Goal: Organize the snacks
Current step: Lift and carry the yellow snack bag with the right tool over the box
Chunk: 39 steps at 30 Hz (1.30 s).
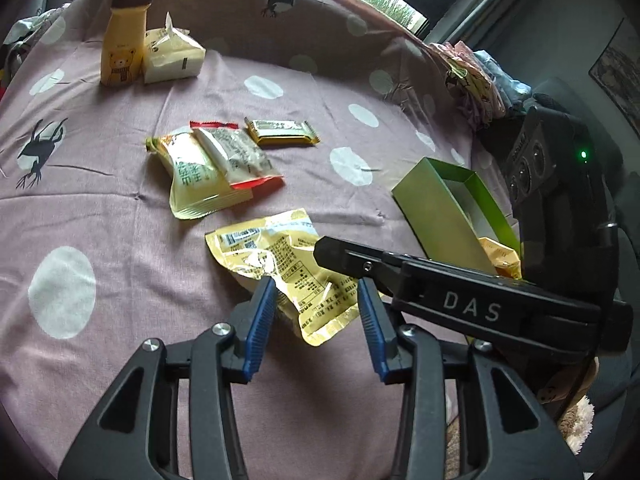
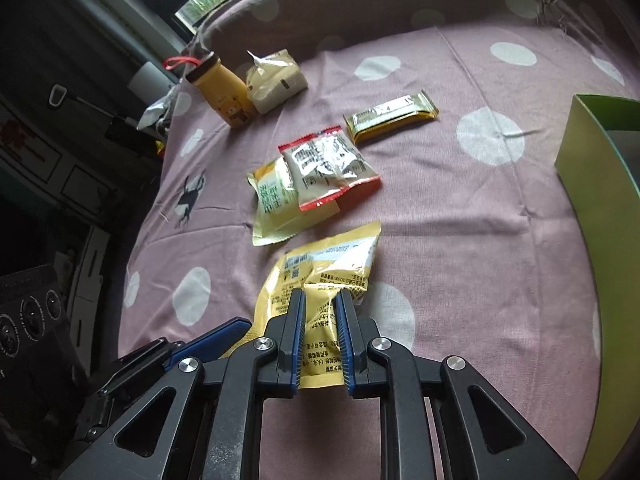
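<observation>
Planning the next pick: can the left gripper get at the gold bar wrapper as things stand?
Probably not yet. The left gripper has the yellow snack bag between its jaws, with the right gripper clamped on it too. The path to the gold bar wrapper looks clear.

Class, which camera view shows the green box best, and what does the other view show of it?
The left wrist view shows the green box best: its outer wall, open top and pale inside are all visible, with a yellow packet in it. The right wrist view catches only one corner of it at the frame's right edge.

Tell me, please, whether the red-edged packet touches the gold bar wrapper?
Apart: the right wrist view shows bare cloth between the red-edged packet and the gold bar wrapper.
</observation>
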### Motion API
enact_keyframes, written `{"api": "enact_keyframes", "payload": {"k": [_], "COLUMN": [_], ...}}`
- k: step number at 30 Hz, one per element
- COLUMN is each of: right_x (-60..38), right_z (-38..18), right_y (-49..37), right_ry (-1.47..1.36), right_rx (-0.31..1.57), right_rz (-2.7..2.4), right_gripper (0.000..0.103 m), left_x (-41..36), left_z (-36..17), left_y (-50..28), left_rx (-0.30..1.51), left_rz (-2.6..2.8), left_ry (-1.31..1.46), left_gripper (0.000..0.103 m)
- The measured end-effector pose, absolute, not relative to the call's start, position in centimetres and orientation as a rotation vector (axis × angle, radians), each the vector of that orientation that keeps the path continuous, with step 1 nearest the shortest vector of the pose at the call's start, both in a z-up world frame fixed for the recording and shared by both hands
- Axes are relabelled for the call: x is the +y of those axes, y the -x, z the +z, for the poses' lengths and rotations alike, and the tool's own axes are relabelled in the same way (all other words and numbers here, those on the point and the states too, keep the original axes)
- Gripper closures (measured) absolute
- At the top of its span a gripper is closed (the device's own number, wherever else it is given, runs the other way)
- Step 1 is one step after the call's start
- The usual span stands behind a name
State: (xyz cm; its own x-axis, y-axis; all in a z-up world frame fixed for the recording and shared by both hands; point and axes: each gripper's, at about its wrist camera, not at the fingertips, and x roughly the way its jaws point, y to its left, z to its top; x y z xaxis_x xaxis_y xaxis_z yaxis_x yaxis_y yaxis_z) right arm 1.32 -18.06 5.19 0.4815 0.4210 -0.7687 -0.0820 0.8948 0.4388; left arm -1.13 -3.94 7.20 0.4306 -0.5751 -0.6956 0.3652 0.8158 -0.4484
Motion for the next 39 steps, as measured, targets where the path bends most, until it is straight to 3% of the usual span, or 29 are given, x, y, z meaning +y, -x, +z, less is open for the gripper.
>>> {"api": "enact_keyframes", "payload": {"k": [5,7,10,16,18,20,21,25,27,31,32,34,35,36,39], "right_x": [-19.5,-20.1,-21.2,-24.2,-24.5,-24.2,-24.0,-22.5,-21.9,-20.7,-20.3,-19.9,-19.9,-20.0,-19.7], "right_z": [7.9,9.2,11.0,10.3,9.2,7.6,6.7,3.5,2.2,1.2,1.1,0.8,0.8,1.0,1.8], "right_y": [0.2,0.9,2.1,1.8,1.1,0.1,-0.3,-1.9,-2.2,-2.2,-2.1,-2.2,-2.2,-2.1,-1.9], "right_ry": [-0.372,-0.386,-0.38,-0.473,-0.468,-0.458,-0.451,-0.41,-0.384,-0.327,-0.327,-0.337,-0.336,-0.346,-0.42], "right_rx": [0.938,0.894,0.82,0.86,0.903,0.982,1.022,1.14,1.187,1.208,1.205,1.204,1.2,1.191,1.164], "right_rz": [0.306,0.325,0.312,0.309,0.286,0.263,0.264,0.272,0.251,0.247,0.269,0.281,0.266,0.268,0.374], "right_gripper": [0.085,0.092,0.092,0.091,0.084,0.053,0.046,0.044,0.044,0.046,0.057,0.064,0.067,0.068,0.074], "left_x": [-5.7,-6.5,-7.9,-7.7,-6.9,-6.2,-5.9,-5.8,-6.0,-6.4,-6.7,-6.8,-6.8,-6.9,-7.7], "left_z": [9.7,10.9,12.3,10.6,8.8,6.8,5.7,2.8,1.8,1.6,1.5,2.0,2.3,2.5,3.8], "left_y": [2.1,2.6,3.0,2.3,1.8,1.6,1.5,1.3,1.1,1.2,1.2,1.4,1.4,1.1,1.1], "left_rx": [0.881,0.846,0.798,0.884,0.965,1.06,1.104,1.226,1.266,1.232,1.232,1.203,1.187,1.187,1.166], "left_rz": [-0.622,-0.655,-0.69,-0.569,-0.503,-0.478,-0.473,-0.449,-0.446,-0.514,-0.521,-0.5,-0.506,-0.526,-0.64], "left_ry": [0.178,0.159,0.11,0.098,0.136,0.199,0.231,0.31,0.345,0.416,0.409,0.392,0.393,0.402,0.408], "left_gripper": [0.064,0.068,0.068,0.058,0.057,0.054,0.052,0.047,0.035,0.031,0.032,0.042,0.06,0.071,0.093]}}
